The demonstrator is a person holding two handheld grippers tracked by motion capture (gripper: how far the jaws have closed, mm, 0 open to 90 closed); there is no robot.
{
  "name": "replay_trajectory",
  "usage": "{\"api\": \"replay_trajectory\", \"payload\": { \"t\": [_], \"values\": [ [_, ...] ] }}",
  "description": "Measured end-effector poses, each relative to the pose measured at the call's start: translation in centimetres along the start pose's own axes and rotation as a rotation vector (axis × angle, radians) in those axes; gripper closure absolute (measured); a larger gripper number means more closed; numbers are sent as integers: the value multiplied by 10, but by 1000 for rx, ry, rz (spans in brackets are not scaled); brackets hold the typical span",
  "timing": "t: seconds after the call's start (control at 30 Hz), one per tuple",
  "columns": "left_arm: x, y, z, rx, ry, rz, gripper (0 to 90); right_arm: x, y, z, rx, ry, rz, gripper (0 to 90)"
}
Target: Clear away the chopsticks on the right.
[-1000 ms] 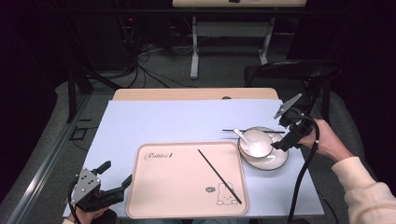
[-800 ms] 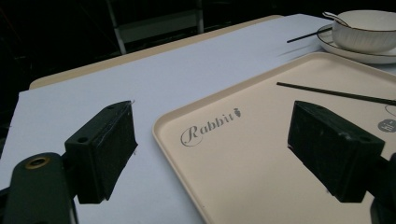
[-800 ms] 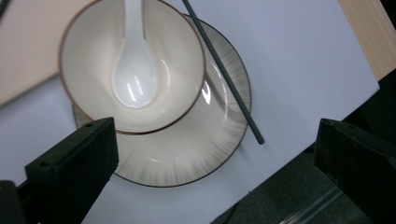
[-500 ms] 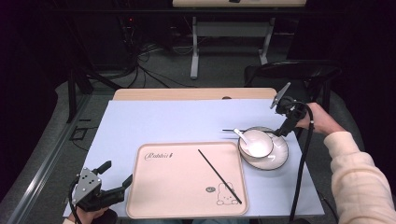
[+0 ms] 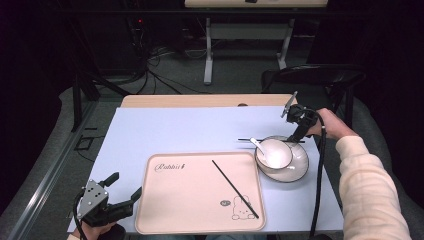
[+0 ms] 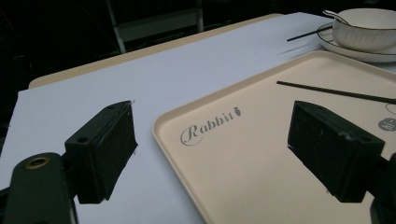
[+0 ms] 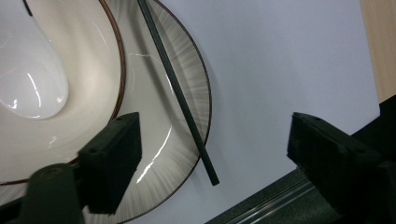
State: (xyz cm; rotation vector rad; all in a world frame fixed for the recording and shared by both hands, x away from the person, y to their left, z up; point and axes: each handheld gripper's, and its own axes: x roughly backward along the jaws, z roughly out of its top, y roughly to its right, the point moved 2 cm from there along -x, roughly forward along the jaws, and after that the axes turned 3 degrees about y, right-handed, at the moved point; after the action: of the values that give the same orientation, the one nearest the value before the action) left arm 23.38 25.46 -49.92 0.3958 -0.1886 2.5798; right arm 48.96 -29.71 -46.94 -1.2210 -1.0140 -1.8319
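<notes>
**Black grippers, cream sleeve**

The person is wearing a cream long sleeve (image 5: 367, 185) on the right arm. Both grippers are showing blocky black jaws; the left gripper (image 5: 119, 189) is carrying a grey three-cornered plate (image 5: 92, 193), the right gripper (image 5: 292, 120) is trailing a black cable (image 5: 318, 185).

Standing in a dim room on grey floor (image 5: 40, 165), backing onto a white-legged table (image 5: 245, 35), tangled cables (image 5: 150, 65), and a black chair (image 5: 320, 80) at right.
</notes>
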Motion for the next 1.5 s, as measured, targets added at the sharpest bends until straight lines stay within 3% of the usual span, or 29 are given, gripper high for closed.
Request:
{"api": "replay_trajectory", "payload": {
  "t": [0.1,0.2,0.3,0.33,0.47,0.7,0.87,1.03,1.07,1.27,1.5],
  "values": [
    [0,0,0,-3,-2,0,150,-7,0,2,20,-9,-10,391],
    [0,0,0,-1,-1,1,150,-11,-1,4,40,-25,-17,451],
    [0,0,0,-2,-2,1,150,-18,-3,5,70,-41,2,538],
    [0,0,0,3,1,1,150,-22,-5,6,70,-55,28,555],
    [0,0,0,4,0,1,150,-37,-10,6,115,-105,33,632],
    [0,0,0,3,0,1,151,-46,-9,3,93,-115,42,704],
    [0,0,0,-1,-2,2,151,-48,-14,2,112,-109,38,726],
    [0,0,0,3,-2,2,151,-54,-16,0,137,-111,29,793],
    [0,0,0,0,-3,2,151,-55,-17,-1,123,-101,31,826],
    [0,0,0,-1,-3,3,150,-49,-17,-1,133,-78,22,850],
    [0,0,0,1,-1,3,150,-36,-15,-2,96,-72,-22,851]
  ]
}}
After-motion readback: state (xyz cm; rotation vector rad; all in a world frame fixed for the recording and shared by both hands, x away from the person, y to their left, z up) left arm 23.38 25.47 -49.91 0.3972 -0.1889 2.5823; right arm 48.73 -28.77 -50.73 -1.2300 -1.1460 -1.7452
